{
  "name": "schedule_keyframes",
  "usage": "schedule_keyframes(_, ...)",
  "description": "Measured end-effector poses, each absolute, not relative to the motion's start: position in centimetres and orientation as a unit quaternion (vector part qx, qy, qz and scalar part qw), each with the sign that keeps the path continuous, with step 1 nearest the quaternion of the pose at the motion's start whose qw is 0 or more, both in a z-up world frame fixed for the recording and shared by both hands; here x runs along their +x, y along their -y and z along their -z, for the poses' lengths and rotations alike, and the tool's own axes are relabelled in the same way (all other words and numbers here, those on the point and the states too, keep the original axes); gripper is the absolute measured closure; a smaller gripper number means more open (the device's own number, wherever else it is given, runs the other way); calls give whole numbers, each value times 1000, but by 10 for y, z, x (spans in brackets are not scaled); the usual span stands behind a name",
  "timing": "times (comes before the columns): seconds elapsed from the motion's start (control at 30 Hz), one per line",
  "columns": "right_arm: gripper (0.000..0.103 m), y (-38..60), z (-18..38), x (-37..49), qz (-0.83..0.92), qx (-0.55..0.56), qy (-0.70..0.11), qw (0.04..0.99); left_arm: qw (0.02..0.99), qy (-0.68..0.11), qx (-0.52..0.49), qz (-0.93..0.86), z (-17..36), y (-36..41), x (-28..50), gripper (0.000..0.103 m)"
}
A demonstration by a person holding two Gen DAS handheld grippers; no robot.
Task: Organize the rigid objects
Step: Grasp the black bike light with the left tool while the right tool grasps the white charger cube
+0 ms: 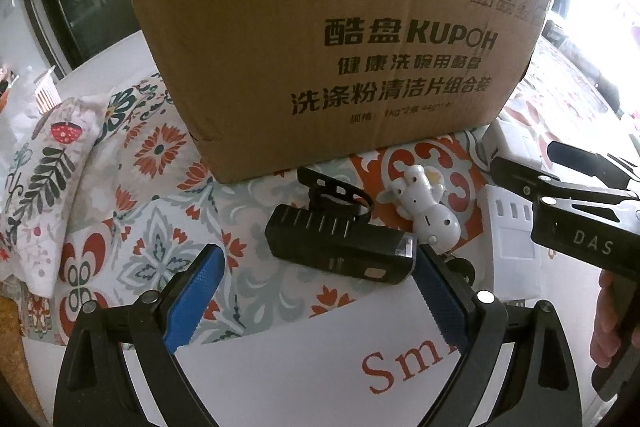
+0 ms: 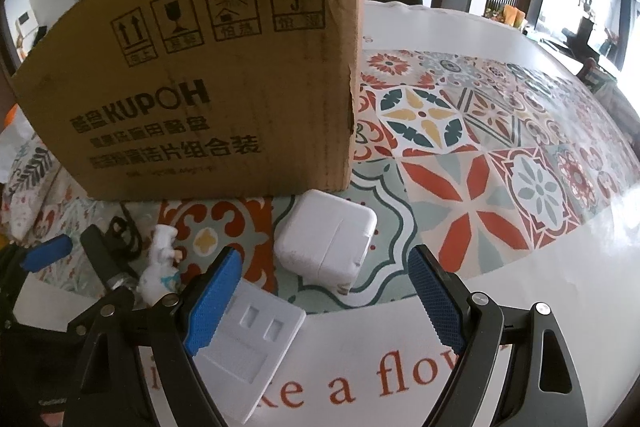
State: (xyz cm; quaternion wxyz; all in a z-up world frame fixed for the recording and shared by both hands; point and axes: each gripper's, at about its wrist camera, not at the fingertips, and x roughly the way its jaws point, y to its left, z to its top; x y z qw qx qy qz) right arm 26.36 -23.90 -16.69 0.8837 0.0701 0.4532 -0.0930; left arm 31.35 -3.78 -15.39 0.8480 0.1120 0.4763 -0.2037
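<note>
I am holding my left claw (image 1: 316, 297) wide open and empty over the black bike light (image 1: 340, 251), which is lying on the patterned desk (image 2: 500, 187) just in front of the cardboard box (image 1: 320, 39). My right claw (image 2: 324, 303) is also gaping and gripping nothing, poised near the white charger block (image 2: 326, 239), with the flat white plate (image 2: 250, 339) under its left finger. I am seeing risks here: the light's strap mount (image 1: 336, 193) is sticking out behind and the white figurine (image 1: 424, 211) is touching close beside it, so a careless closing could be knocking the figurine over or catching the strap. The two claws are working close together and could be bumping. I am unable to see into the box, so I cannot tell its contents.
</note>
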Motion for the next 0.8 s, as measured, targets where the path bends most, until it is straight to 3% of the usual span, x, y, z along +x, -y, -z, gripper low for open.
schedule_keyframes(0.13,17,240,168,267,97,68,-449,886,849,-476,106,205,159,36,316,10)
schedule_keyframes(0.43,22,245,172,272,95,73,-453,883,847,-482,90,207,166,38,323,29)
schedule_keyframes(0.5,25,247,174,274,94,74,-455,883,849,-481,88,199,167,38,323,30)
schedule_keyframes(0.67,49,250,180,279,86,82,-464,878,853,-482,78,185,168,37,319,30)
schedule_keyframes(0.8,49,247,181,278,84,79,-462,879,856,-482,74,173,169,35,316,31)
